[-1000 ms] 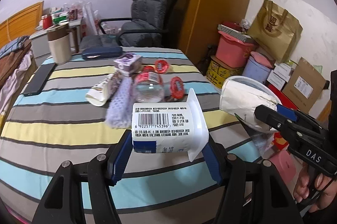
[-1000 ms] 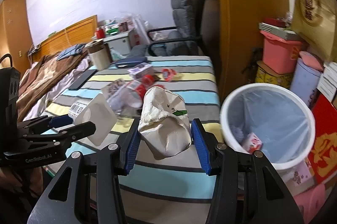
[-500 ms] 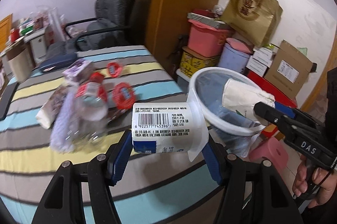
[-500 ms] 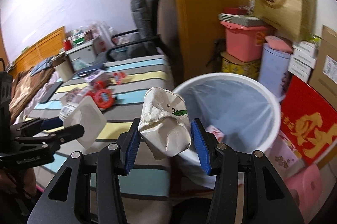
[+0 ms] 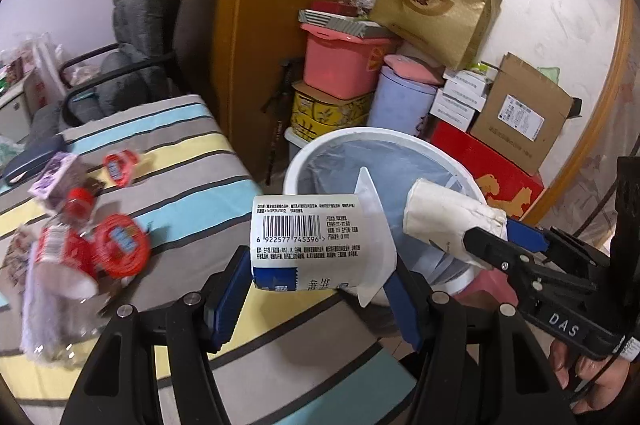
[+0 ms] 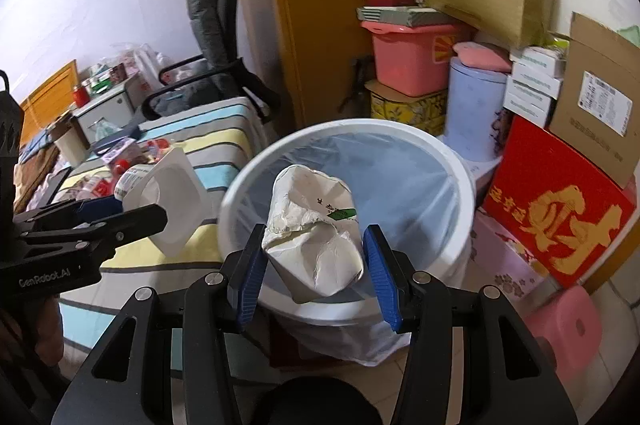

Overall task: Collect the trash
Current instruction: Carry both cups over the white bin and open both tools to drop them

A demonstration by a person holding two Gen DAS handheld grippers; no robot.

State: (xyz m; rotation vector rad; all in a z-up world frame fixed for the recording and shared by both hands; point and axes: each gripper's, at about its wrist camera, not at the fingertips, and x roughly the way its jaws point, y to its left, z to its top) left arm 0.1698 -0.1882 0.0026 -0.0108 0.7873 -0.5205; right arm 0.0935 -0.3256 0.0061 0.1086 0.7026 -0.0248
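Note:
My left gripper (image 5: 316, 289) is shut on a white plastic cup with a barcode label (image 5: 308, 241), held at the striped table's edge beside the bin. It shows in the right wrist view (image 6: 168, 201) too. My right gripper (image 6: 314, 277) is shut on a crumpled white paper cup (image 6: 312, 237), held over the near rim of the white trash bin (image 6: 460, 185) with its clear liner. The paper cup (image 5: 448, 221) also shows over the bin (image 5: 304, 161) in the left wrist view.
On the striped table (image 5: 192, 193) lie a clear bottle with a red label (image 5: 60, 265), red lids (image 5: 120, 245) and a purple carton (image 5: 52, 177). Behind the bin stand pink (image 6: 408, 61) and lilac tubs, boxes, a red box (image 6: 556, 213) and an office chair (image 6: 212, 65).
Both grippers have swung right from over the table toward the bin, each keeping its cup. The paper cup is now over the bin's rim.

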